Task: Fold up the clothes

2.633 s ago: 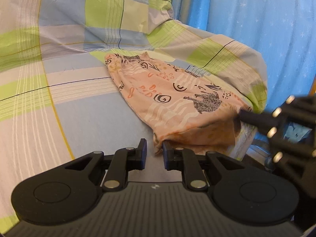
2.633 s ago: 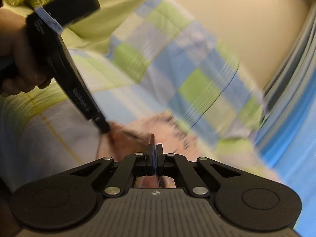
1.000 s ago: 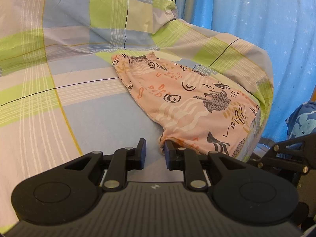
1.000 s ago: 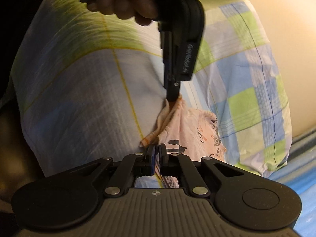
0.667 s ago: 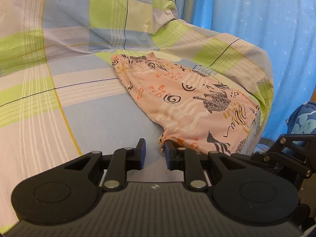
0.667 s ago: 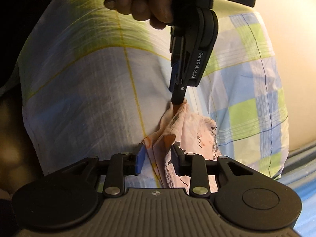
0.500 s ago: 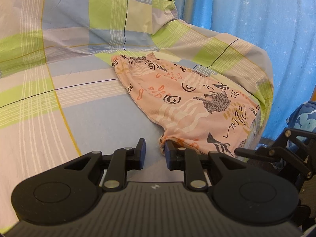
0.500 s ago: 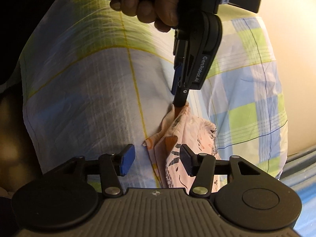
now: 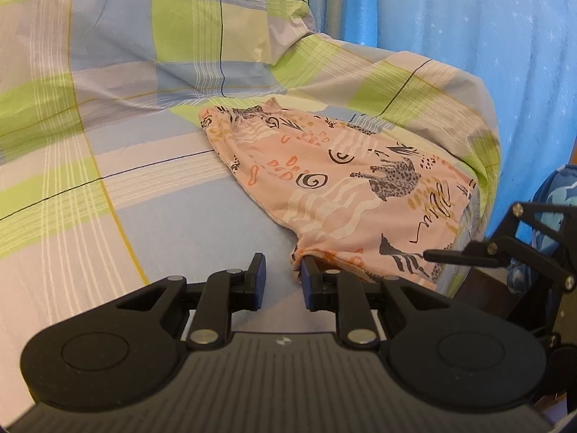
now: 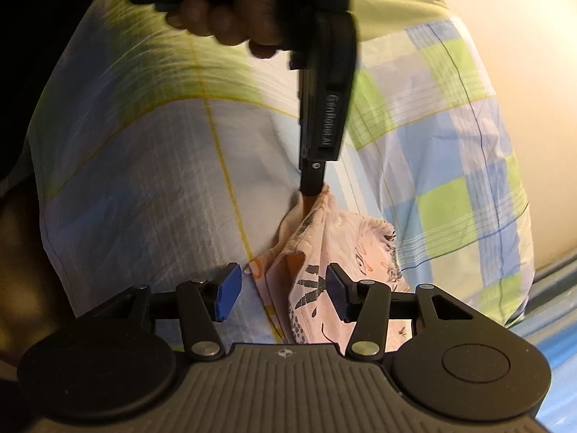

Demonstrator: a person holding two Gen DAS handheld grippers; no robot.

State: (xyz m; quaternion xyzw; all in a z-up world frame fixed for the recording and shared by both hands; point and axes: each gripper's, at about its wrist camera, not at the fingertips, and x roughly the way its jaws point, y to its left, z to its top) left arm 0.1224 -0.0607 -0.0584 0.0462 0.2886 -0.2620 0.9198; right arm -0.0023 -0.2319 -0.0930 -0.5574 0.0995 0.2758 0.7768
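Observation:
A pink garment (image 9: pixel 342 187) printed with black animals and swirls lies flat on the checked bed sheet (image 9: pixel 180 216), reaching to the bed's right edge. My left gripper (image 9: pixel 282 281) is open at the garment's near corner. Its right finger (image 9: pixel 306 278) is tucked against the hem and nothing sits between the pads. In the right wrist view the left gripper (image 10: pixel 312 186) points down onto a raised corner of the garment (image 10: pixel 346 238). My right gripper (image 10: pixel 283 292) is wide open just above the garment's other near corner, holding nothing. It also shows in the left wrist view, the right gripper (image 9: pixel 468 252) beside the bed edge.
A pillow (image 9: pixel 180 29) in the same checked cloth lies at the back. A blue starred curtain (image 9: pixel 468 36) hangs to the right of the bed, with a blue patterned item (image 9: pixel 555 195) below it. A hand (image 10: pixel 234 18) holds the left gripper's handle.
My right gripper has opened and let go of the garment's corner, then widened further. The garment went from lifted at that corner to lying flat. The left gripper has stayed put.

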